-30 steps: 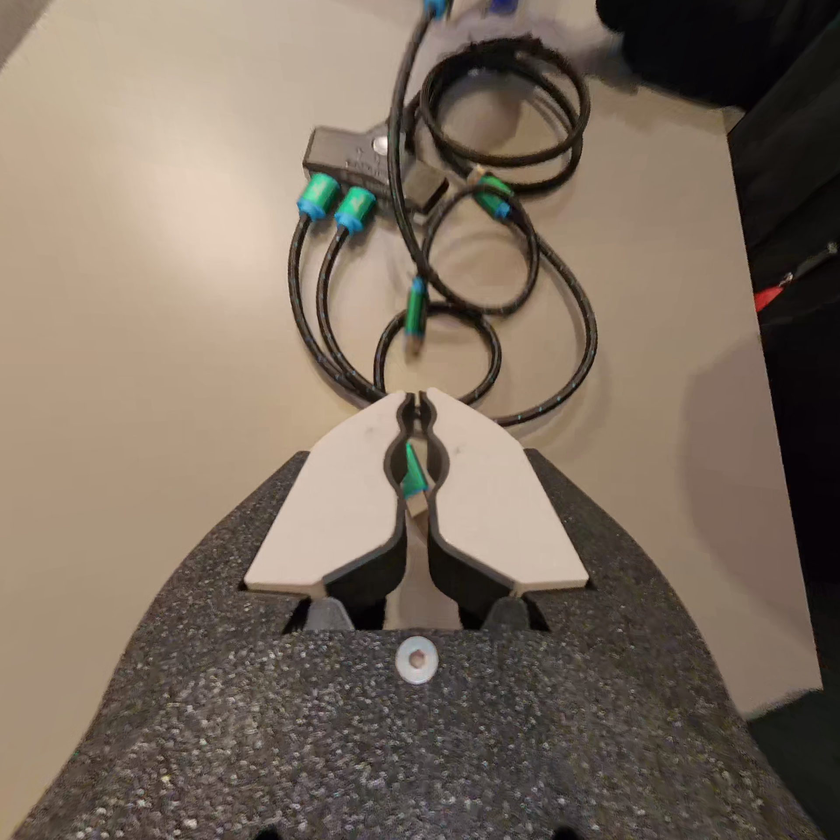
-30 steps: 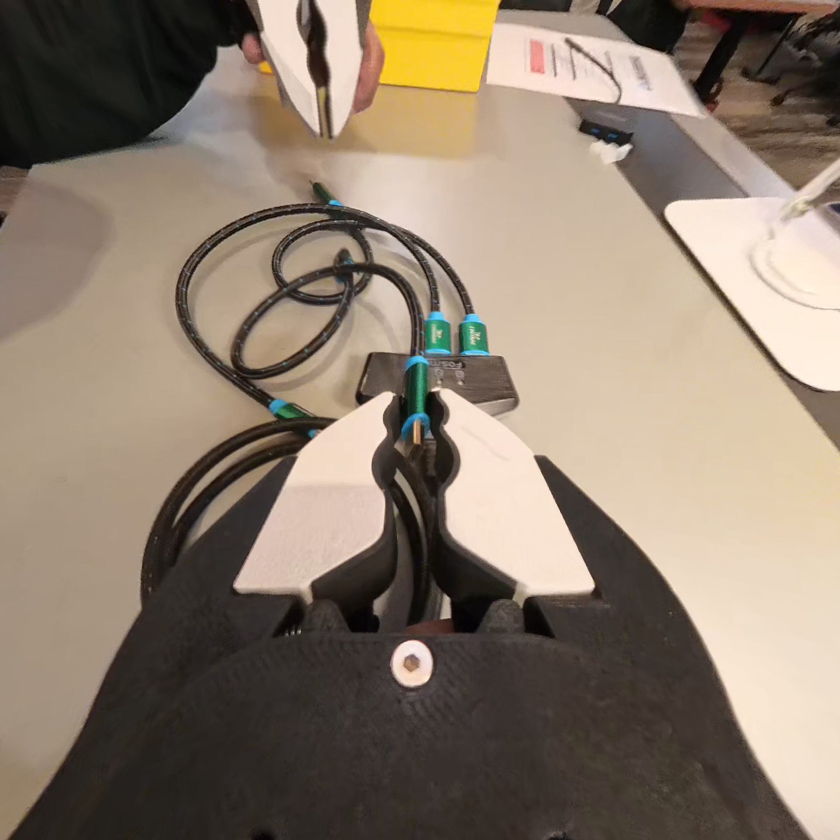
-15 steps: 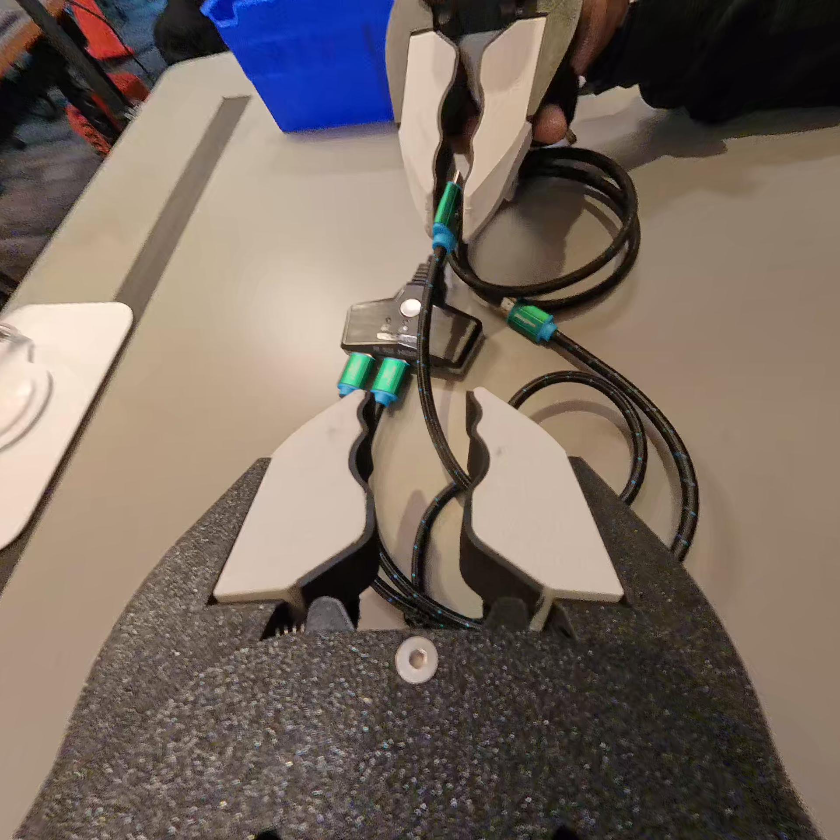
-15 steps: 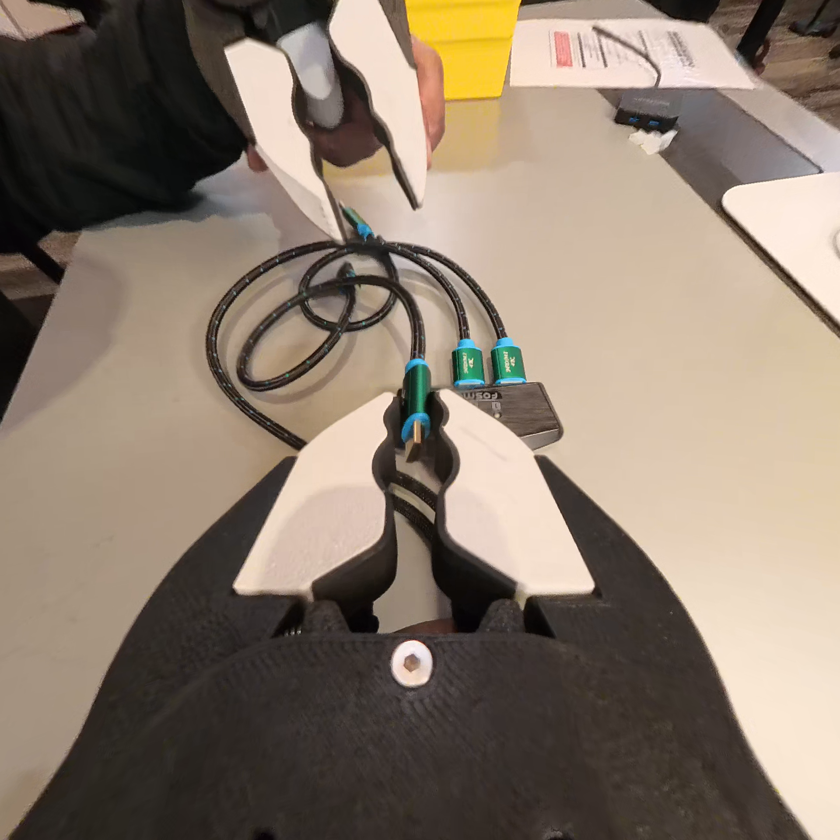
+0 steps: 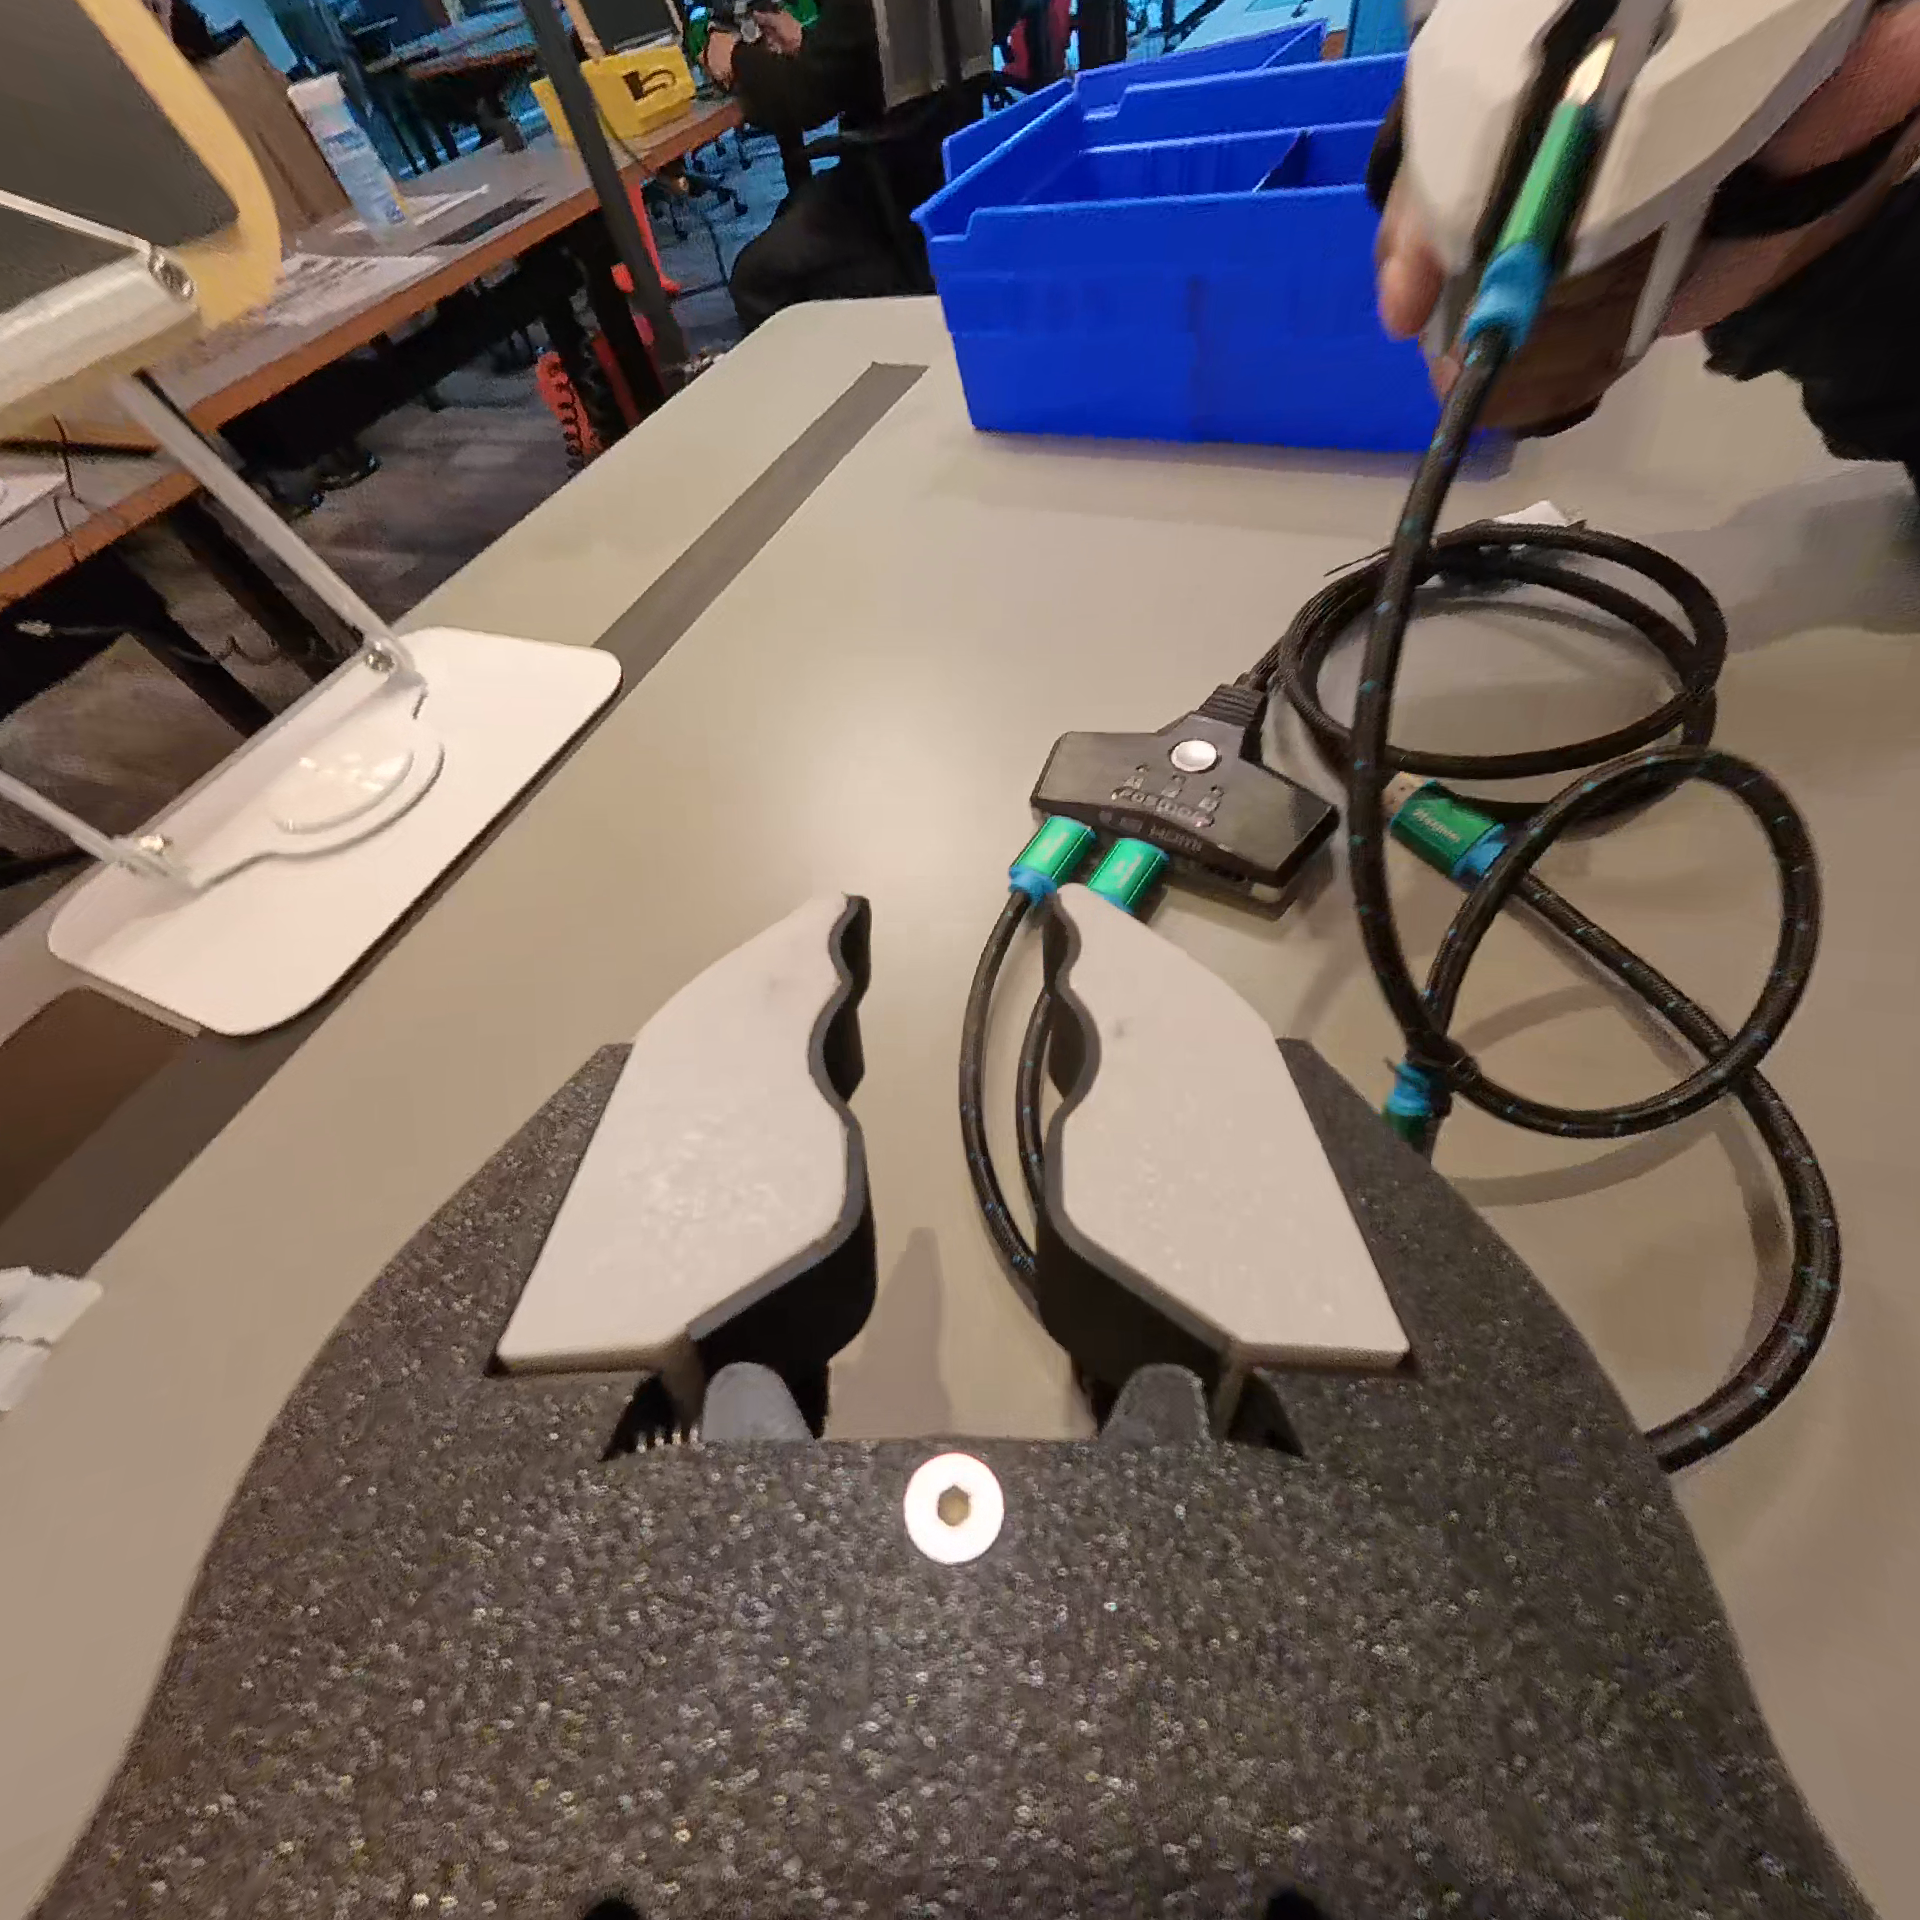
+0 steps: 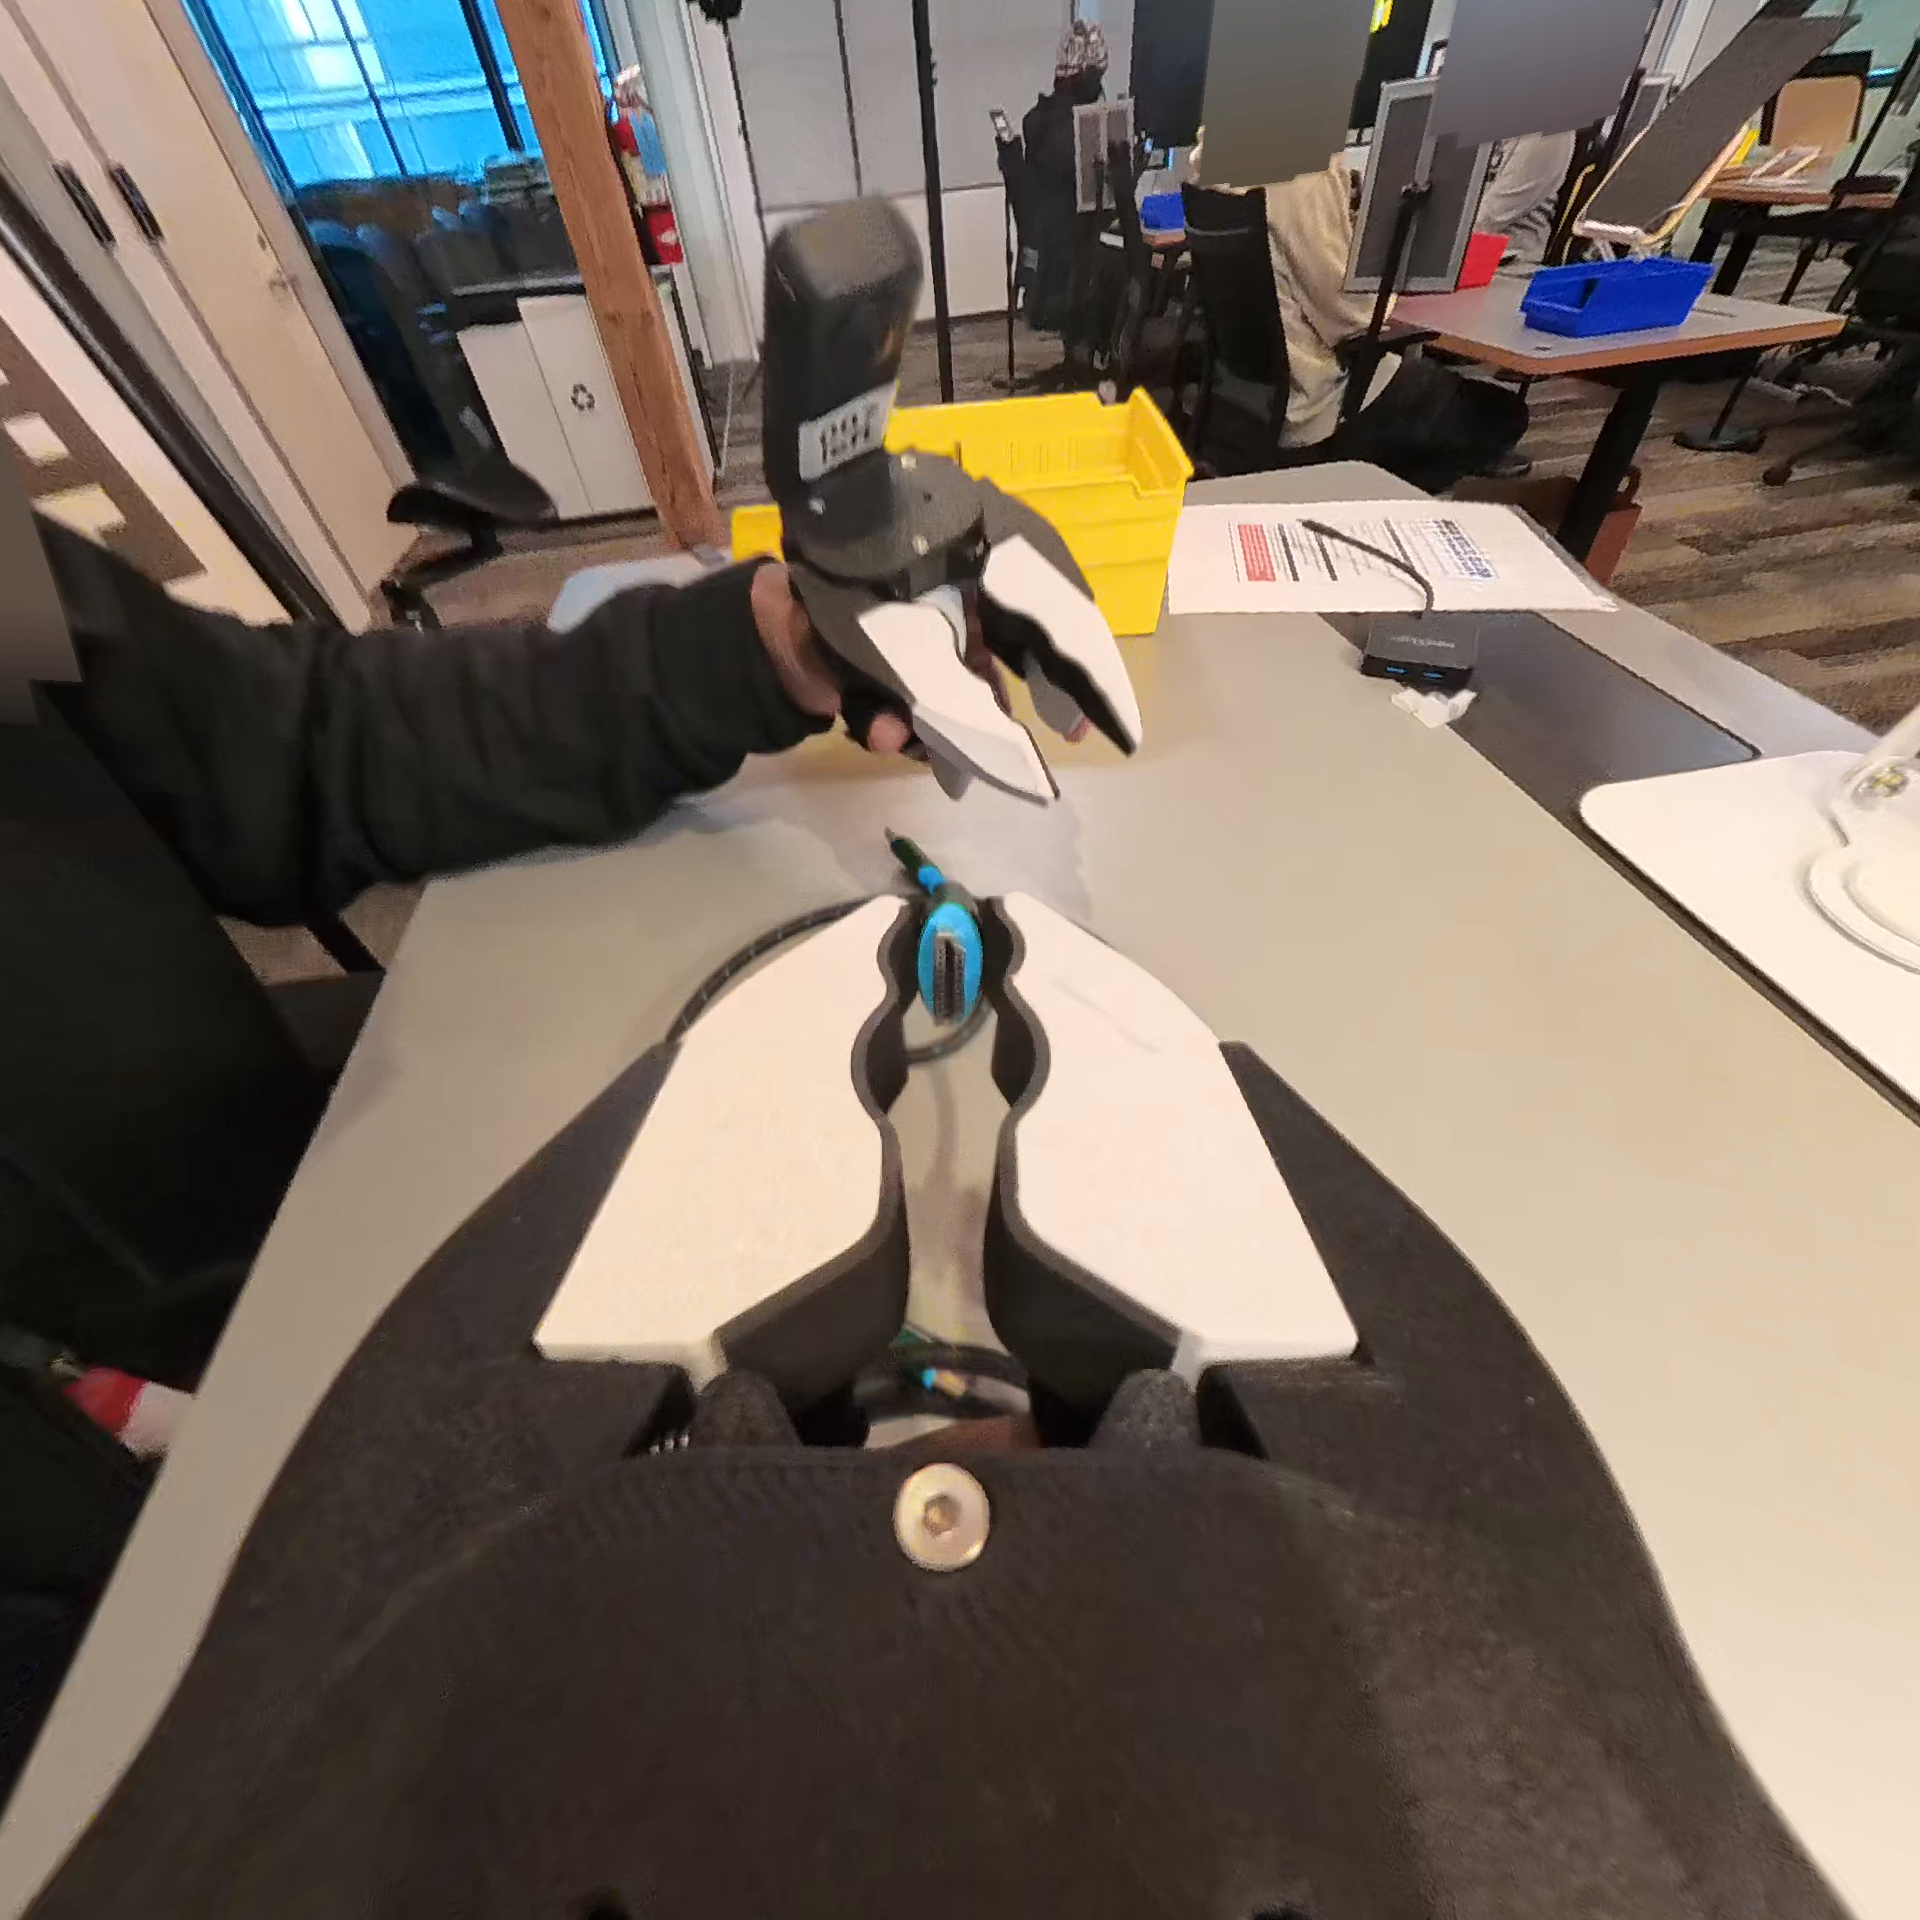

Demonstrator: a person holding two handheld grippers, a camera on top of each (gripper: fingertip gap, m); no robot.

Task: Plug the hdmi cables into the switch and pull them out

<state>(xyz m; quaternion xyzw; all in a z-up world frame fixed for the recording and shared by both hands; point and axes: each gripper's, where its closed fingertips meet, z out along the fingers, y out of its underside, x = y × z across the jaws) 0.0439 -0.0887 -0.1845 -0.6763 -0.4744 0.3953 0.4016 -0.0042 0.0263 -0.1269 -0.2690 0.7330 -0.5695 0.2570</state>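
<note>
Lifted right hand-held gripper [image 6: 951, 940] grips plug [image 6: 948, 961]; left [image 5: 956, 935] spread beside 2 cables [image 5: 1003, 1081].

Right gripper [image 5: 1558, 135] cut off by top edge, motion-blurred. Two cables [image 5: 997, 1081] partly hidden behind left finger [image 5: 1195, 1164]. Switch [image 5: 1184, 805] out of right wrist view. Stand [image 6: 1766, 883] cropped at right edge.

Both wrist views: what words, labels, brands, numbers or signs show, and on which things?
I won't copy wording; here is where it stands.
Switch: small marks on its top face.
Green plug beside it: tiny print.
Paper sheet: printed lines, too small to read.
Sticker on the left gripper handle: blurred.
</note>
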